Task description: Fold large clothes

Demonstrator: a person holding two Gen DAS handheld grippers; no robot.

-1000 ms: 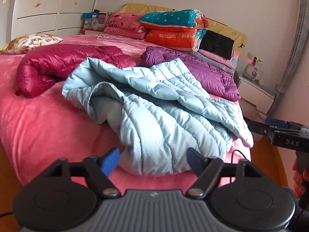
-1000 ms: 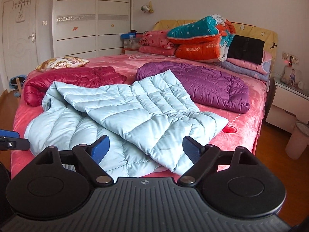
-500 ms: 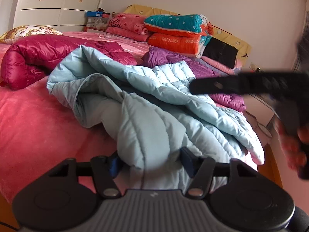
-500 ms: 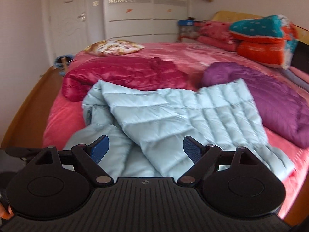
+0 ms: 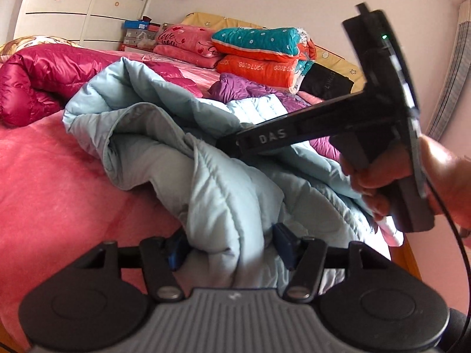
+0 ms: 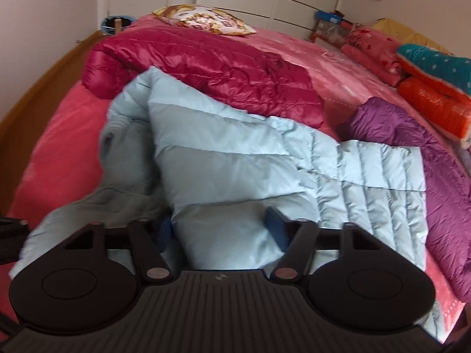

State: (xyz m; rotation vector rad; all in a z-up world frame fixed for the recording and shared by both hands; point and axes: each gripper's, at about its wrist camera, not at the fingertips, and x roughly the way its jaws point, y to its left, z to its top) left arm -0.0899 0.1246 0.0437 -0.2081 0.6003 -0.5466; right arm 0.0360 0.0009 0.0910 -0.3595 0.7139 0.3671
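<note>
Three padded jackets lie on the pink bed (image 6: 53, 135); the pale blue jacket (image 6: 235, 158) sprawls nearest, long axis running near-left to far-right. Left tongs (image 5: 229, 245) and right tongs (image 6: 219, 229) each straddle a near-edge fold, pads not visibly pinching.

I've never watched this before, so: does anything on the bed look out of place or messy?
Only the light blue jacket: it lies crumpled and half-folded across the pink bed, with fabric bunched between the fingers of both grippers. Nothing looks spilled or damaged.
</note>
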